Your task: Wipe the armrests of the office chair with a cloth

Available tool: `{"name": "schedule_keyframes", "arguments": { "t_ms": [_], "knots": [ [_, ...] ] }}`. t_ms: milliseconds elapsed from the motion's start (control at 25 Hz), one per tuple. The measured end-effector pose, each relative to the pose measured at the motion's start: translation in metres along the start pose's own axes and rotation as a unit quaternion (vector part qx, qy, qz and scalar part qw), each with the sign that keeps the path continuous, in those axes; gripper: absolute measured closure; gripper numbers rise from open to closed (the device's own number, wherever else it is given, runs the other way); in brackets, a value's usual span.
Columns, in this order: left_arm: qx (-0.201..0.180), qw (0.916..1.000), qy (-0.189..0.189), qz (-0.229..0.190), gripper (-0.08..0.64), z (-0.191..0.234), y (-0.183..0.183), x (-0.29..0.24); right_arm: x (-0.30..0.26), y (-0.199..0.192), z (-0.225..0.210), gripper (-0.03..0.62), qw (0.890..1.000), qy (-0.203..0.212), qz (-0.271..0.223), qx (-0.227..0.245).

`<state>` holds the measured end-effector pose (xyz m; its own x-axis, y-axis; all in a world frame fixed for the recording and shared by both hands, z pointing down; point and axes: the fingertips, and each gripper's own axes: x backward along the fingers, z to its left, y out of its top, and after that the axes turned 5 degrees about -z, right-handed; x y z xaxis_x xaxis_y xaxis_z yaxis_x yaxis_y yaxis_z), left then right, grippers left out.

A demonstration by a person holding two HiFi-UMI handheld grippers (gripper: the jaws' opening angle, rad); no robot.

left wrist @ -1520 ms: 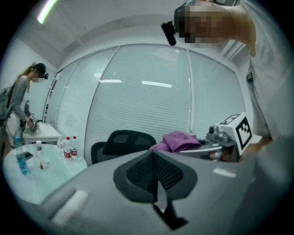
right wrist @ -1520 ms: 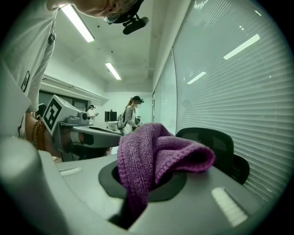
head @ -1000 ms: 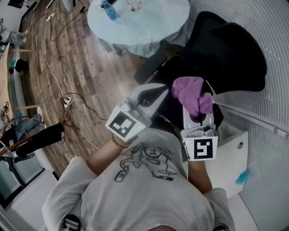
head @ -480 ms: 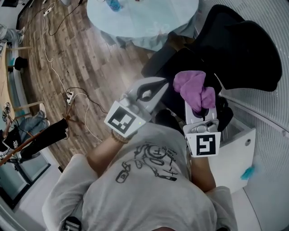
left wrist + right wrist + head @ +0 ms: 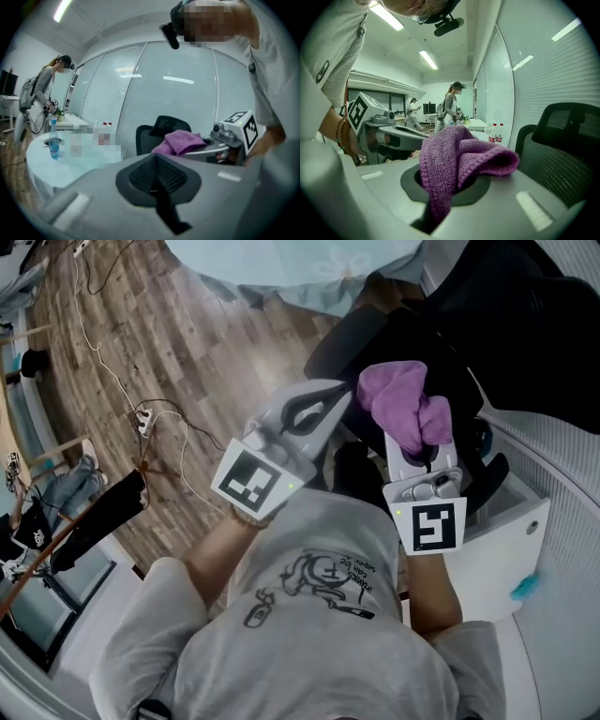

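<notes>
Cloth [image 5: 403, 413] first: a purple piece with a coarse, ribbed weave is seen bunched and folded over on itself. It is clamped in the jaws of the right gripper [image 5: 419, 439], a lower fold pinched between them while the loose bulk flops forward over the tips. It is judged soft, light and limp, with no shape of its own to be counted on. Any pressure on an armrest would have to be passed through the jaws behind it. A hold near the middle of the bunch, as is shown, gives a padded lobe in front for wiping. Slipping out is thought unlikely, given the rough texture, and nothing fragile is involved.

Attention is turned to the left gripper [image 5: 333, 395]: its jaws are pressed together with nothing between them, and it is held in the air just beside the right one, in front of the person's chest.

Just beyond both, the office chair [image 5: 525, 324] is made out, black, with a mesh back and a headrest, near a round desk [image 5: 281, 268] under a pale cover. The cloth is held over the chair's dark parts. Contact cannot be confirmed, and which dark shape is an armrest cannot be settled. Wiping is judged not yet begun.
</notes>
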<state>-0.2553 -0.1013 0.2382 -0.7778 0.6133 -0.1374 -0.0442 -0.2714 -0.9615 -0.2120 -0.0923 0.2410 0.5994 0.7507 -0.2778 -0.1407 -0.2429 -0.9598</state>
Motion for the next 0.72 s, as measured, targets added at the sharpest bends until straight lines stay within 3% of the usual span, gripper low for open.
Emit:
{"name": "schedule_keyframes", "arguments": {
  "t_ms": [720],
  "knots": [
    [0.040, 0.9979, 0.010, 0.050, 0.560, 0.093, -0.125, 0.000, -0.107, -0.132, 0.035, 0.558, 0.996, 0.052, 0.070, -0.005]
  ]
}}
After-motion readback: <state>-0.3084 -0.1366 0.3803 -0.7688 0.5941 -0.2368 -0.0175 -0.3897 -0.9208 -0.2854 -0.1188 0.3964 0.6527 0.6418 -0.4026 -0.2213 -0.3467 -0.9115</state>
